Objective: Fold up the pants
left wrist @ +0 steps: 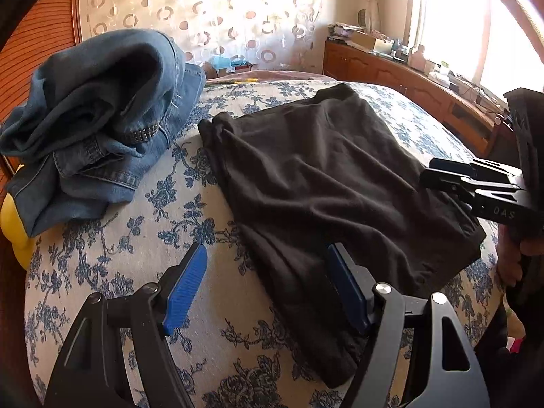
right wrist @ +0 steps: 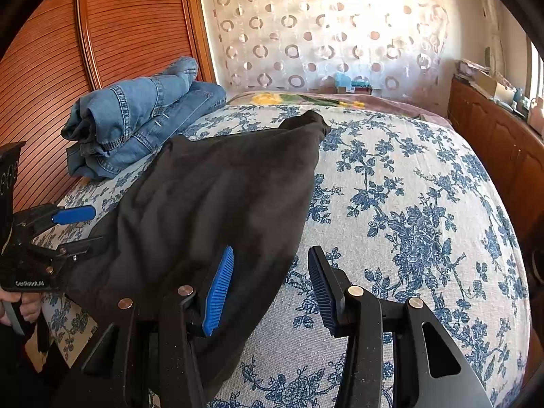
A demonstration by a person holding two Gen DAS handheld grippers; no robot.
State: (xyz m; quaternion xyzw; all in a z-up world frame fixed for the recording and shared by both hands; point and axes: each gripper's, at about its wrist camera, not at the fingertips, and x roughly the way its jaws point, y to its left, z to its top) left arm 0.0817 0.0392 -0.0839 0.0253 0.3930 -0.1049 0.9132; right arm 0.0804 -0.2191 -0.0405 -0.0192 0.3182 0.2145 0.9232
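Black pants (left wrist: 326, 183) lie folded on the bed (left wrist: 210, 333) beside the jeans (left wrist: 98, 129). Left tool (left wrist: 265, 285) gapes wide, right tool (right wrist: 272, 285) narrower; both hold nothing.

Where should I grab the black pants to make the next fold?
Probably the near hem of the black pants: pinch its two corners from the near side. They lie flat and already folded on the bedspread, with the left gripper and right gripper open at those corners.

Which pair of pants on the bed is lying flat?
The black pants, spread flat mid-bed; the blue jeans sit bundled in a heap by the wooden headboard.
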